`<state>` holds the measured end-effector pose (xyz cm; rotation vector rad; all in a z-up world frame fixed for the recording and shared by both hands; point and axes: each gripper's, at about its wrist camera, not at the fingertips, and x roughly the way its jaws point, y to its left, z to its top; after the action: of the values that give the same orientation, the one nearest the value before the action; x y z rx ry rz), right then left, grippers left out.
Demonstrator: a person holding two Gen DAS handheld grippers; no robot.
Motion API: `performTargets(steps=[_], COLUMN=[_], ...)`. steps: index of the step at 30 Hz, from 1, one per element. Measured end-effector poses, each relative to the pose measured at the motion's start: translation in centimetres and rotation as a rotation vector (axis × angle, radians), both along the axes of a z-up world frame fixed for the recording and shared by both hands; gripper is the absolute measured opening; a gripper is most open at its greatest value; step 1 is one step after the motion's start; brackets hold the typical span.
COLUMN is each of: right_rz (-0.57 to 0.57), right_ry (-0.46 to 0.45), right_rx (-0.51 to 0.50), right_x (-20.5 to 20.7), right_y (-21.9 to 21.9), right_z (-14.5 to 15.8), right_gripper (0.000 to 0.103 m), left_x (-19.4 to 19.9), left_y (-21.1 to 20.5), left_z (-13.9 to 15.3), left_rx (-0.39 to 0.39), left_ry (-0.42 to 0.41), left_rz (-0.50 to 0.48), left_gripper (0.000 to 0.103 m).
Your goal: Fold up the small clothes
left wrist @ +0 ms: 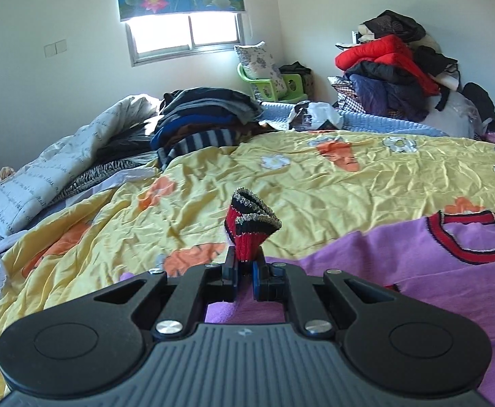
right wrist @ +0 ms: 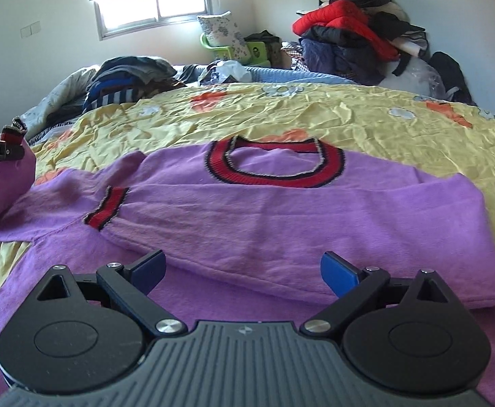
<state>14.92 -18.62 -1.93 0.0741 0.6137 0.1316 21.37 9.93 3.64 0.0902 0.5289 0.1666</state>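
A small purple sweater [right wrist: 247, 210] with a red and black collar [right wrist: 274, 162] lies flat on the yellow flowered bedspread [right wrist: 315, 115]. One sleeve is folded across the body, its red cuff [right wrist: 106, 210] on the chest. My left gripper [left wrist: 245, 266] is shut on the other sleeve's red and black cuff [left wrist: 250, 227] and holds it lifted above the bed; in the right wrist view it shows at the far left [right wrist: 10, 147] with the purple sleeve hanging from it. My right gripper [right wrist: 244, 271] is open and empty, just above the sweater's lower part.
A stack of folded dark clothes [left wrist: 206, 122] and a white quilt [left wrist: 43, 176] lie at the bed's far left. A heap of jackets [left wrist: 400, 68] stands at the far right. A green stool with a pillow [left wrist: 264, 71] is under the window.
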Motion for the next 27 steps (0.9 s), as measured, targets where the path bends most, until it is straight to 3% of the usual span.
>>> performTargets(steps=[27], right_rz=[-0.089], right_ry=[-0.008], right_rx=[0.105], right_x=[-2.4], right_y=[-6.0], right_z=[-0.7], right_gripper=[0.096], left_x=[1.1], left_y=[-9.3], left_z=[0.3], left_rx=[0.051], left_ry=[0.014], left_rz=[-0.111], left_gripper=[0.008])
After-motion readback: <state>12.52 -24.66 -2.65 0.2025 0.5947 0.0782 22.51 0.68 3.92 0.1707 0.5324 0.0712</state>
